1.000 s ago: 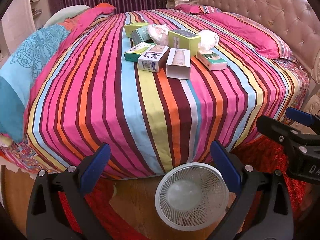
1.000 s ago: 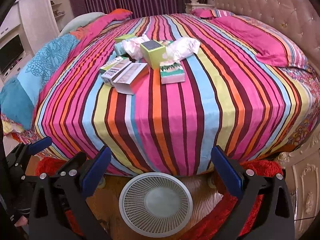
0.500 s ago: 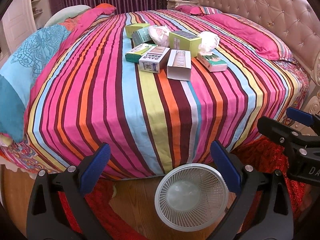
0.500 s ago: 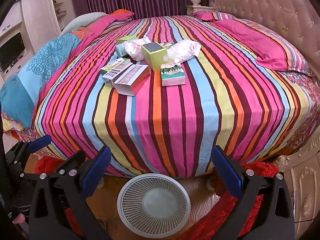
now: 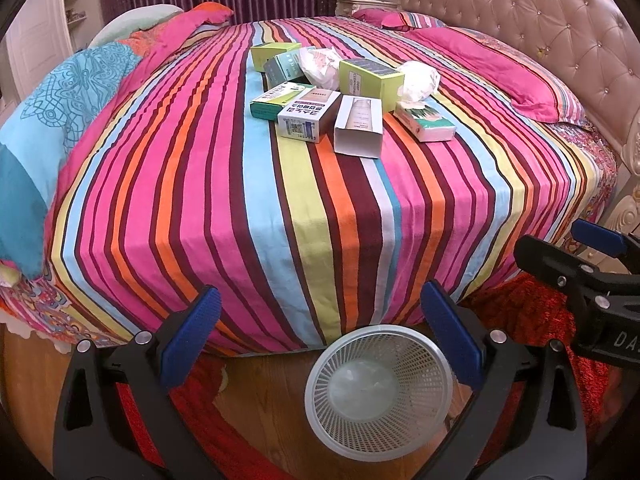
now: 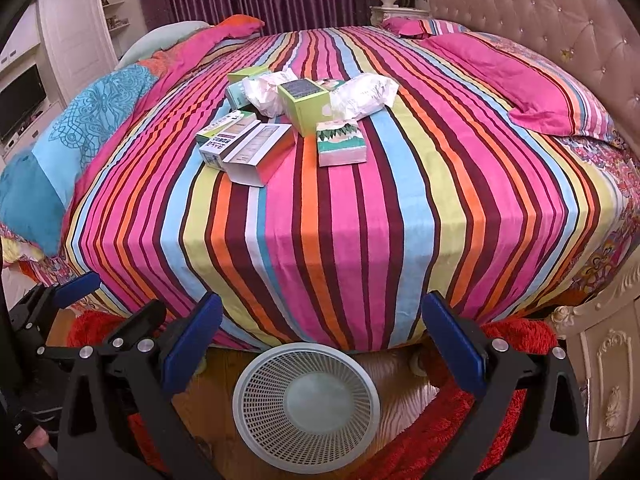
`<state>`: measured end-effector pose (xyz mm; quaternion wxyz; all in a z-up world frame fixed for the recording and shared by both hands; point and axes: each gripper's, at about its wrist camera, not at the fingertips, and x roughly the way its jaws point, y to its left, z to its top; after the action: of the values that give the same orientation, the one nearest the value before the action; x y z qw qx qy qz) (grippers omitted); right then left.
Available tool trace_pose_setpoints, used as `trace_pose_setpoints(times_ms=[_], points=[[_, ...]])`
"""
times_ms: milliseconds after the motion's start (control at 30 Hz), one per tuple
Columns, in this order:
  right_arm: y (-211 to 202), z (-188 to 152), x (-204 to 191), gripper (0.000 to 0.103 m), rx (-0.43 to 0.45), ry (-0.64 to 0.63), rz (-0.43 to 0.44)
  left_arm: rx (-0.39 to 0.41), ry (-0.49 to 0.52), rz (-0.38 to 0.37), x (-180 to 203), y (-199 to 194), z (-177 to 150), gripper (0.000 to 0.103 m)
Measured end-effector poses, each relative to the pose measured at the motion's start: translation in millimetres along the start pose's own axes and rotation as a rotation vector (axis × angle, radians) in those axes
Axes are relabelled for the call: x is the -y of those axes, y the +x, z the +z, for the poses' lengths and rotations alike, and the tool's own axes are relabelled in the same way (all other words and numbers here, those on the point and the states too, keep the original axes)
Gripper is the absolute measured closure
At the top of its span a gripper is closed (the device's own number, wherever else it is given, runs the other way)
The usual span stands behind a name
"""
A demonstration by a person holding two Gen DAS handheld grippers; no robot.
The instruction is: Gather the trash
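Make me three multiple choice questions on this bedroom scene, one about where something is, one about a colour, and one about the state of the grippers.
1. Where is the mesh basket?
A. on the bed
B. on the floor at the foot of the bed
C. on the nightstand

2. What colour are the gripper pads?
A. blue
B. red
C. white

3. What state is the left gripper in?
A. shut on a box
B. shut on crumpled paper
C. open, holding nothing

Answers: 1 B, it stands on wood floor below the striped bedspread. 2 A, both pads are blue. 3 C, its jaws stand wide apart, and the boxes lie untouched.
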<state>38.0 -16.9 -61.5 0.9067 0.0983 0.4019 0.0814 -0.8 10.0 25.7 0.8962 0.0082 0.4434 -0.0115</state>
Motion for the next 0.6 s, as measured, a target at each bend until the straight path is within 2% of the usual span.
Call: trace_pose_setpoints(times_ms=[600], points=[[0.3, -0.9, 1.0, 0.007, -0.005, 0.001, 0.001, 0.000, -0.001, -0.001, 1.0, 0.3, -1.3, 0.006]])
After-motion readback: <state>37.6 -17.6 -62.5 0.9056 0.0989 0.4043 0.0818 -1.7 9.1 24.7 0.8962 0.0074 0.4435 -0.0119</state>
